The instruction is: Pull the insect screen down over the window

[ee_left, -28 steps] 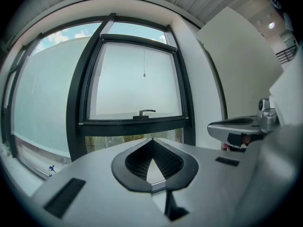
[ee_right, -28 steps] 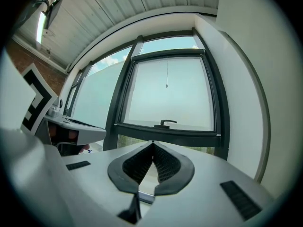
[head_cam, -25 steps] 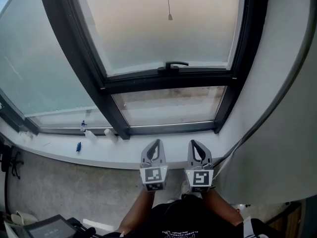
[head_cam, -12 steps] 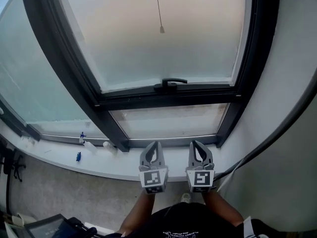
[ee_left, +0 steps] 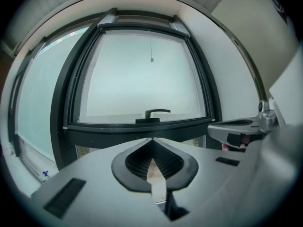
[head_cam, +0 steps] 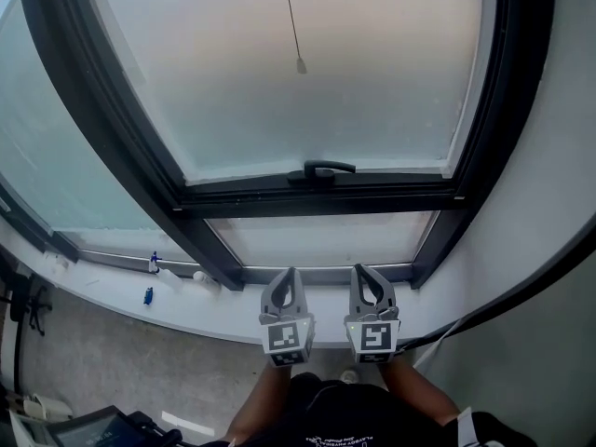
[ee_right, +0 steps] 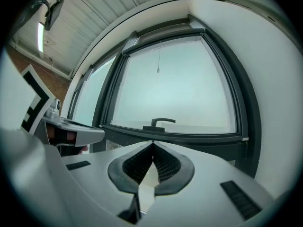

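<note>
The left gripper (head_cam: 291, 272) and right gripper (head_cam: 359, 270) have moved closer to the window (head_cam: 307, 82). Their tips now reach its lower frame (head_cam: 326, 274).

There were two grippers, the left gripper (head_cam: 290, 274) and right gripper (head_cam: 359, 270), one handle (head_cam: 321, 169), one cord (head_cam: 293, 26), and two blue items (head_cam: 147, 295) on the sill (head_cam: 223, 305).

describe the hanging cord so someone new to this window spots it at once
Start at the large dark-framed window pane in the middle. A thin cord hangs from above in front of its pale glass, ending in a small grey weight. Unlike the black handle on the bottom bar, it dangles free.
</note>
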{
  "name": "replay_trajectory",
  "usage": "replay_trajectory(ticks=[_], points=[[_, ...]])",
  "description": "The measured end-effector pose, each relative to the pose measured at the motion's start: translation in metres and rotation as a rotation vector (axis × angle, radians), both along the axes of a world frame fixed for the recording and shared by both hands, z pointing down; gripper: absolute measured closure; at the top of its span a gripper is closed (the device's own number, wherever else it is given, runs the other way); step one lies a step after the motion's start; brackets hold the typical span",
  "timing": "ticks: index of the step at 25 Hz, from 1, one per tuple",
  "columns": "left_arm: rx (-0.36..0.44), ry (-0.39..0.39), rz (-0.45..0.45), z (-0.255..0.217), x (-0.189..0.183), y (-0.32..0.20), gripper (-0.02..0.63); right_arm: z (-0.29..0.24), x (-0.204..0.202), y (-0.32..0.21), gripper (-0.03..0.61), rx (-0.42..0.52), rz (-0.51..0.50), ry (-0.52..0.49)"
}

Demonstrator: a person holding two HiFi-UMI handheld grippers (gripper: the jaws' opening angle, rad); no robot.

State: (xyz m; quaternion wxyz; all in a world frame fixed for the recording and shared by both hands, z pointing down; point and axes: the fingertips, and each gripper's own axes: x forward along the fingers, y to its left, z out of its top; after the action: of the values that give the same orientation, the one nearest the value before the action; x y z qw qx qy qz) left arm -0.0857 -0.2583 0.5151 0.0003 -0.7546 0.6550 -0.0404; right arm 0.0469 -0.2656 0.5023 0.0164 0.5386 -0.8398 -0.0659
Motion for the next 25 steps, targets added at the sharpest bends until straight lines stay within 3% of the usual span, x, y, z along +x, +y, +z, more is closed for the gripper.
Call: replay_trajectory(ticks=[8,20,25], points=[[0.008,0.012,0.02,-0.002,-0.016,-0.049,0.612,0.008,-0.009,-0.041,0.574,-0.007,0.032,0.011],[0.053,0.031,0.122,-0.029,-0.036,-0.132,0.612,-0.024,-0.03,-0.111,0.574,0.081,0.139,-0.021],[0.12,0.029,0.142,-0.054,-0.032,-0.144,0.612,-0.048,-0.034,-0.119,0.574,0.155,0.14,-0.033]])
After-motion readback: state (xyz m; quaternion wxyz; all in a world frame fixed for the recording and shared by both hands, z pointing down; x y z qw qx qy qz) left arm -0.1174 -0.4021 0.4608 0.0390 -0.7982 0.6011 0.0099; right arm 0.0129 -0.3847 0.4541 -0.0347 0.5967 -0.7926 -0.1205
